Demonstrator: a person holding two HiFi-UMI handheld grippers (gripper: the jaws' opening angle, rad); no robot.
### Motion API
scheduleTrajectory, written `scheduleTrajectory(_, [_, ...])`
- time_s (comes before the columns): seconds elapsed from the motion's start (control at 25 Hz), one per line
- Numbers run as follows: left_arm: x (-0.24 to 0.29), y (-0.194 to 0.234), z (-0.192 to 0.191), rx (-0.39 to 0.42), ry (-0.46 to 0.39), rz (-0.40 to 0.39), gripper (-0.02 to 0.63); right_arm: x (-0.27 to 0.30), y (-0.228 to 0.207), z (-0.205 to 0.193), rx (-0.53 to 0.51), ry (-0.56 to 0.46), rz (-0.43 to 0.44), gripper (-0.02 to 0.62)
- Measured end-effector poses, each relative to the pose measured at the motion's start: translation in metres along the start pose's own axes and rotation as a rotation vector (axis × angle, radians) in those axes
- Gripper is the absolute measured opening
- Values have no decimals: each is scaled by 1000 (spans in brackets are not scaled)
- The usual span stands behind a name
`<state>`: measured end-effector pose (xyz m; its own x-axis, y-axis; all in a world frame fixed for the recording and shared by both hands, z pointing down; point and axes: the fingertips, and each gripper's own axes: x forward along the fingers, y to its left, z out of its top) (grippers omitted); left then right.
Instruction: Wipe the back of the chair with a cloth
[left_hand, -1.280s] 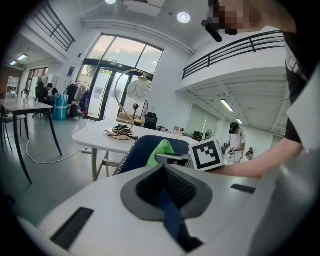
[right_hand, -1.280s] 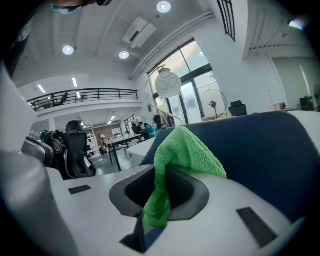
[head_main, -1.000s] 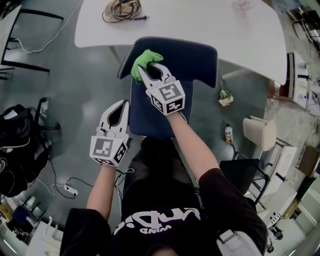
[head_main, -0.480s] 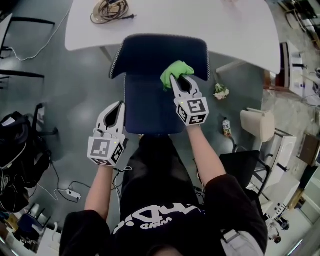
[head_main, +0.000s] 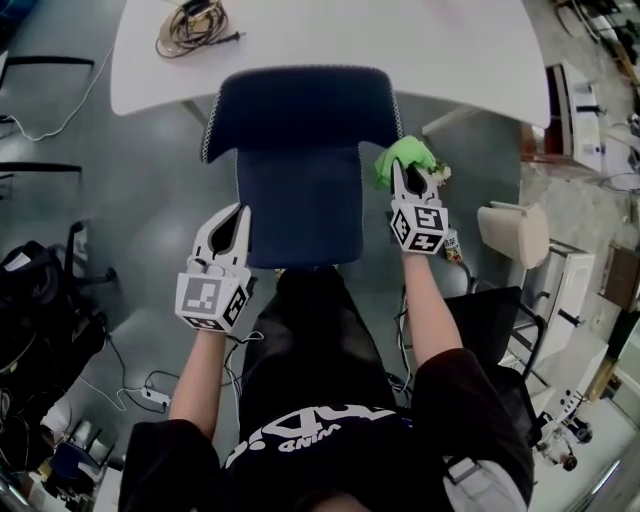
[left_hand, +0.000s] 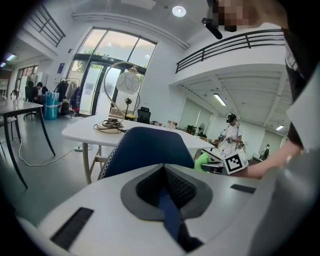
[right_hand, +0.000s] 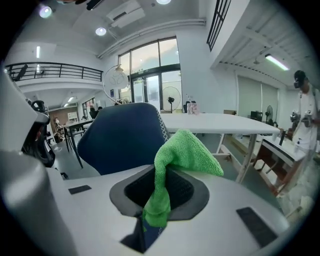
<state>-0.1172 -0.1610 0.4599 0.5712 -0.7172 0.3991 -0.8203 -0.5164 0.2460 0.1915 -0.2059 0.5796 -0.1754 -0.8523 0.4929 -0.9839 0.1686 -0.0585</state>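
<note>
A dark blue chair (head_main: 300, 150) stands below me with its back (head_main: 300, 105) toward the white table. My right gripper (head_main: 405, 168) is shut on a green cloth (head_main: 402, 158), just off the right edge of the chair back. In the right gripper view the green cloth (right_hand: 182, 155) hangs out of the jaws, with the chair back (right_hand: 122, 137) to the left. My left gripper (head_main: 238, 212) hovers at the left edge of the seat, shut and holding nothing. The left gripper view shows the chair back (left_hand: 147, 150) ahead and the right gripper (left_hand: 227, 162) beyond it.
A white table (head_main: 330, 40) with a coil of cable (head_main: 185, 25) stands behind the chair. On the floor to the right are a small bottle (head_main: 455, 248), a pale bin (head_main: 512, 235) and a black chair (head_main: 495, 330). Bags (head_main: 35, 310) and a power strip (head_main: 155, 398) lie on the left.
My right gripper has swept the green cloth from the left end of the chair back across to its right edge and just past it. The left gripper has hardly moved.
</note>
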Motion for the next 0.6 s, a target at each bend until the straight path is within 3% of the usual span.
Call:
scheduleTrajectory(0.24, [6,2,2,1,0,-1,-2,21,-3,-10,14,18,-11,52])
scheduleTrajectory(0.6, [-2,17,4,-32,-4,46,-2,66,26,0,29,26,33,52])
